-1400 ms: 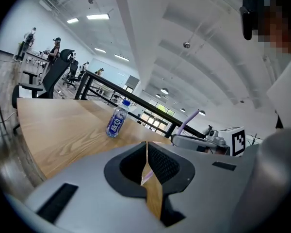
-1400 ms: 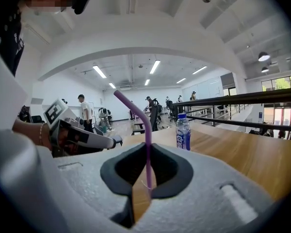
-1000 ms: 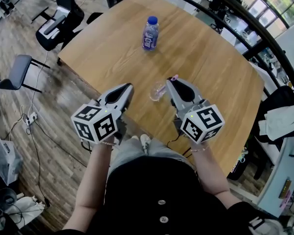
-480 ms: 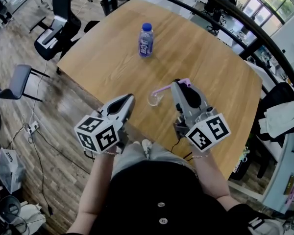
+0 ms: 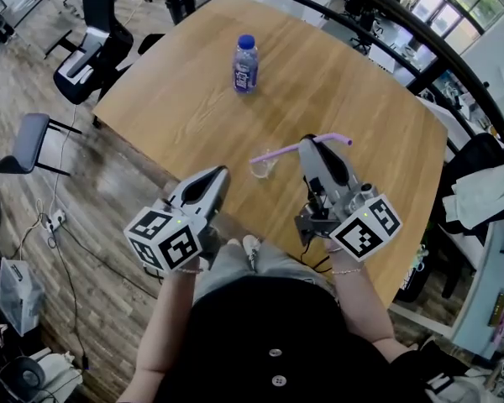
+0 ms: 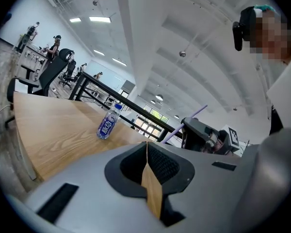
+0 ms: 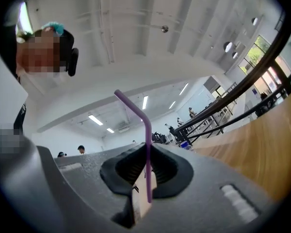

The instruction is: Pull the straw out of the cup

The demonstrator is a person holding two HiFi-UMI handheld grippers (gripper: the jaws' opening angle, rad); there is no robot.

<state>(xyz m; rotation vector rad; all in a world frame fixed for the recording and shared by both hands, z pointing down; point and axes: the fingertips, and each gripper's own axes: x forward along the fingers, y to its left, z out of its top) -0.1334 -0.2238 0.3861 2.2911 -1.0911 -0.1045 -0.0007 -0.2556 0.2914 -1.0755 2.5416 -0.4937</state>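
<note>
A clear plastic cup (image 5: pixel 263 169) stands on the wooden table (image 5: pixel 336 74) near its front edge. My right gripper (image 5: pixel 309 143) is shut on a purple bendy straw (image 5: pixel 277 152), raised above and to the right of the cup. The straw lies almost level. Its long end reaches left to just above the cup's rim, and its bent end sticks out right. In the right gripper view the straw (image 7: pixel 146 149) crosses the shut jaws (image 7: pixel 144 176). My left gripper (image 5: pixel 221 173) hovers left of the cup, shut and holding nothing (image 6: pixel 147 144).
A blue-labelled water bottle (image 5: pixel 244 64) stands further back on the table, also seen as the bottle (image 6: pixel 108 122) in the left gripper view. Office chairs (image 5: pixel 84 53) stand on the floor to the left. A black railing (image 5: pixel 420 23) curves behind the table.
My right gripper has risen and rolled, lifting the straw up out of the cup and tipping it from upright to nearly level. The left gripper has hardly moved.
</note>
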